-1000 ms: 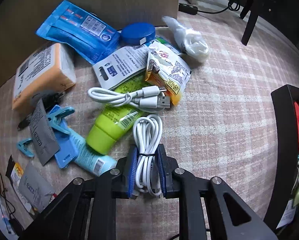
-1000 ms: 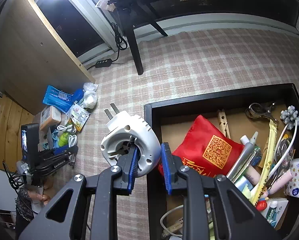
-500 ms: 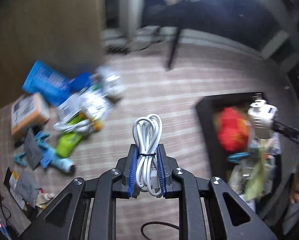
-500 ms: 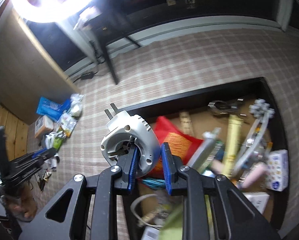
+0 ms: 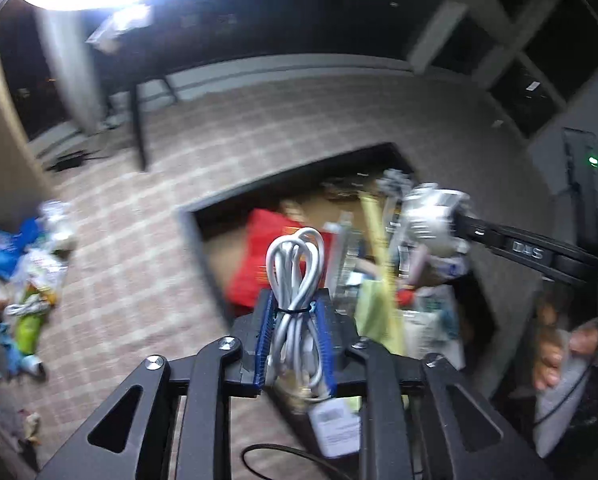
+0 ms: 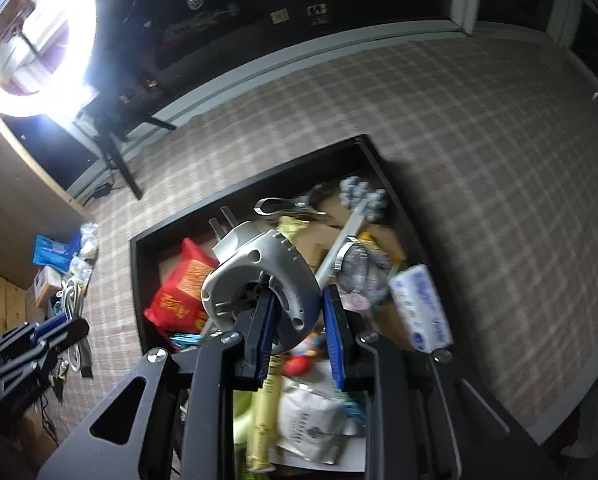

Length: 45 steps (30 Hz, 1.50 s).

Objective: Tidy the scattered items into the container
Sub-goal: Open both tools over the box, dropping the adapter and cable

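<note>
Both grippers have swung from the checked cloth to above the black container (image 6: 137,276). The left gripper (image 5: 295,340) is clamping a bundled white USB cable (image 5: 297,280); the right gripper (image 6: 295,328) is pinching a white plug adapter (image 6: 259,280). More items are lying scattered by the green tube (image 5: 29,324).

Black angular left gripper (image 5: 295,344) and right gripper (image 6: 297,334), blue ribbed jaws, silver screws, triangular cut-outs
</note>
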{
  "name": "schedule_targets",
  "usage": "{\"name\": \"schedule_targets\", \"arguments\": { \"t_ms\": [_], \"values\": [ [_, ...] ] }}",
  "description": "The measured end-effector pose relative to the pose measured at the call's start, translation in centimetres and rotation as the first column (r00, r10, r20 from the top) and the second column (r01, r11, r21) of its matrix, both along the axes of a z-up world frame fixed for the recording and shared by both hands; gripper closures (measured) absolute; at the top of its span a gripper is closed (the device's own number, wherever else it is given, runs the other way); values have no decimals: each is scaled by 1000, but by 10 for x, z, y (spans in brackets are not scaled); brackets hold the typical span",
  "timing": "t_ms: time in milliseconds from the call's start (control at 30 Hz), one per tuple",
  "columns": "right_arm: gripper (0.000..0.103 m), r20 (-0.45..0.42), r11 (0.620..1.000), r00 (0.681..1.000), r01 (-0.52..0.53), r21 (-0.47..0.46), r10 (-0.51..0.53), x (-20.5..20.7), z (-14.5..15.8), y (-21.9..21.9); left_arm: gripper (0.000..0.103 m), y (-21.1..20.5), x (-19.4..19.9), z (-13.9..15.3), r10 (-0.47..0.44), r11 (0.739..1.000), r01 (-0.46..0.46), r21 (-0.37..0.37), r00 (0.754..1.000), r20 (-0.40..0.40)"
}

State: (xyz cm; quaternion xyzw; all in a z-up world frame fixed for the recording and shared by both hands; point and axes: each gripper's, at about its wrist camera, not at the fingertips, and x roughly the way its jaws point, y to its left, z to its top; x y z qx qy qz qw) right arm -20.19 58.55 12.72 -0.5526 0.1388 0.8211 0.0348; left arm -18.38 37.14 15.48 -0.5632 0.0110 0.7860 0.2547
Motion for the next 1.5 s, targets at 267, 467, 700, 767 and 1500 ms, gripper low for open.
{"name": "schedule_targets", "arguments": {
  "t_ms": [267, 467, 700, 767, 1500],
  "values": [
    [50, -31, 1000, 999, 19, 15, -18, 8, 9, 4, 44, 4, 9, 2, -9, 998, 5, -66, 998, -64],
    [50, -30, 1000, 999, -18, 7, 18, 5, 8, -16, 44, -10, 7, 7, 17, 996, -24, -84, 997, -82],
    [50, -31, 997, 996, -78, 18, 79, 1, 7, -43, 44, -33, 5, 7, 66, 994, -73, -85, 995, -81],
    [50, -33, 996, 995, -93, 19, 93, 1, 7, -51, 44, -42, 6, 8, 88, 991, -97, -93, 992, -95],
    [50, -111, 938, 931, -346, 27, 347, 35, 3, -196, 43, -217, 71, -10, 404, 889, -432, -153, 897, -181]
  ]
}}
